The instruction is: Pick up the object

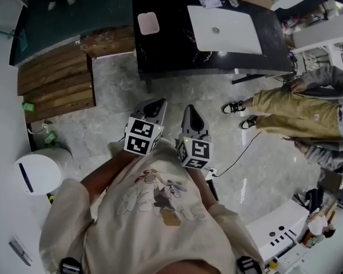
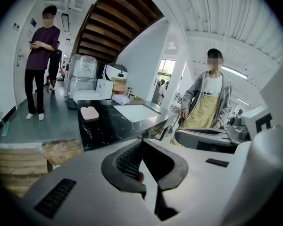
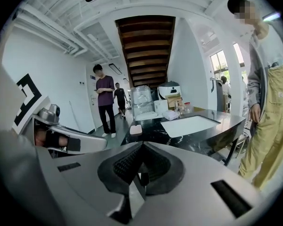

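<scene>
A pink rounded-square object (image 1: 148,23) lies on the left part of a black table (image 1: 171,53); it also shows in the left gripper view (image 2: 89,112) and in the right gripper view (image 3: 135,129). Both grippers hang side by side over the floor, close to the person's chest and well short of the table. My left gripper (image 1: 155,103) has its jaws together at the tips (image 2: 142,140) with nothing between them. My right gripper (image 1: 191,108) is likewise shut and empty (image 3: 142,144). Both point toward the table.
A white rectangular slab (image 1: 224,29) lies on the table's right part, with small items at the far edge. Wooden pallets (image 1: 57,81) lie left, a white round bin (image 1: 40,173) nearer. A person in tan trousers (image 1: 291,113) stands right; another in purple (image 2: 40,60) stands beyond the table.
</scene>
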Available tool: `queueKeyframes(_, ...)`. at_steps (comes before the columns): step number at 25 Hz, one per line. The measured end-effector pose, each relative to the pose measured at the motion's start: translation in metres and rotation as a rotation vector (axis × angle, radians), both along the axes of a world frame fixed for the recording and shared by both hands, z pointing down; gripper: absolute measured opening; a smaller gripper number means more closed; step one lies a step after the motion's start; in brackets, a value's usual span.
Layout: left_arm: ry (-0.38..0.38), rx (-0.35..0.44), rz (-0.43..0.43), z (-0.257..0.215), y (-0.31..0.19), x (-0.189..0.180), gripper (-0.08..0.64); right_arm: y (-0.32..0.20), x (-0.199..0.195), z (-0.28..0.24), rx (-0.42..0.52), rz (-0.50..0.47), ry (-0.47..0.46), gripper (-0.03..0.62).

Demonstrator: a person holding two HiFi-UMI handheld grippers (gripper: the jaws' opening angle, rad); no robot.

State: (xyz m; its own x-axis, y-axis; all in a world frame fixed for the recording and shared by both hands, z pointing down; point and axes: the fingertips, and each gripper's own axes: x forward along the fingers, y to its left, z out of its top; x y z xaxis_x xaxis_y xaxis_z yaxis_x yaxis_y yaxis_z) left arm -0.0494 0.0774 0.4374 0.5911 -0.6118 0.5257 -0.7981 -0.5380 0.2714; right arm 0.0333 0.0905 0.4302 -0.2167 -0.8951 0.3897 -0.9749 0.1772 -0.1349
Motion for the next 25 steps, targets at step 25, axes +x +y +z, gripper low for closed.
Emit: queueKeyframes(25,-0.007,-0.108,-0.087,0.037,-0.047,-0.072,0.014,-0.051,-0.054,0.034,-0.095,0.000,0.028,0.017)
